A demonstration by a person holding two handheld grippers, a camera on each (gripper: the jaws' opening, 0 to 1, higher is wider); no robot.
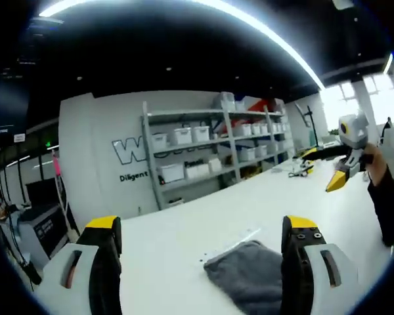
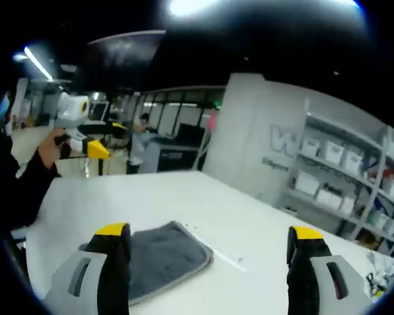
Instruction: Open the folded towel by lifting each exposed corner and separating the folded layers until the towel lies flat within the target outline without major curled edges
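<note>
Currently, both grippers are up off the table, nothing held.
Towel: grey towel, folded, lying flat on the white table, near the edge closest to the person.
Outline: thin pale line on the tabletop, just beside the towel's far edge.
Left gripper: jaws wide apart, empty, above the table; towel sits by its right-hand jaw. Seen in the right gripper view, held up in a hand over the far table edge.
Right gripper: jaws wide, empty, towel by its left-hand jaw. In the left gripper view, raised above the table.
Background: shelving with white bins, grey wall.
</note>
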